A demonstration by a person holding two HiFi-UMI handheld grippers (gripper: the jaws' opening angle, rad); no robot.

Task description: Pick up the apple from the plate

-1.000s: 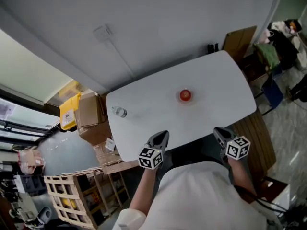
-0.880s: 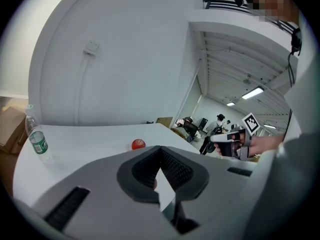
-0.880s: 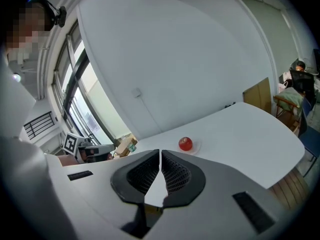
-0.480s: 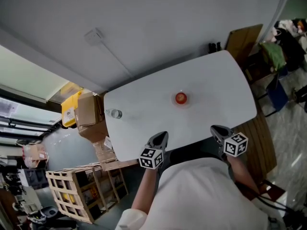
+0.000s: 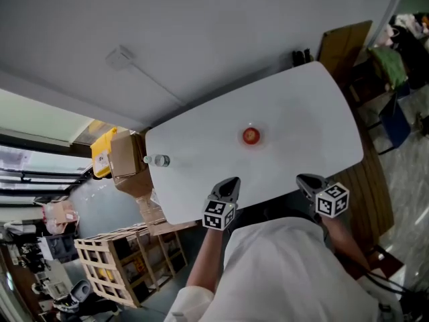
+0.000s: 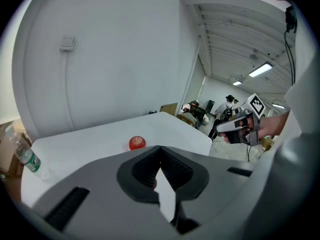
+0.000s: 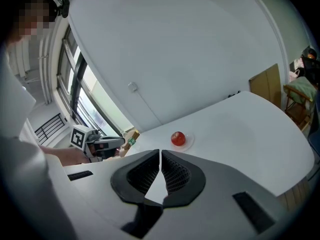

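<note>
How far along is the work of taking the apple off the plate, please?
Done: nothing yet. The apple sits on its plate, mid-way across the white table. In hand: the left gripper and the right gripper are both shut and empty at the table's near edge, well short of the apple. Left: open one gripper, reach the apple, close on it and lift.

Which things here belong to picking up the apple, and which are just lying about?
For the job: apple; plate under it; left tongs and right tongs, both shut and empty.

Lying about: bottle at the table edge; cardboard box; wooden crate.
</note>
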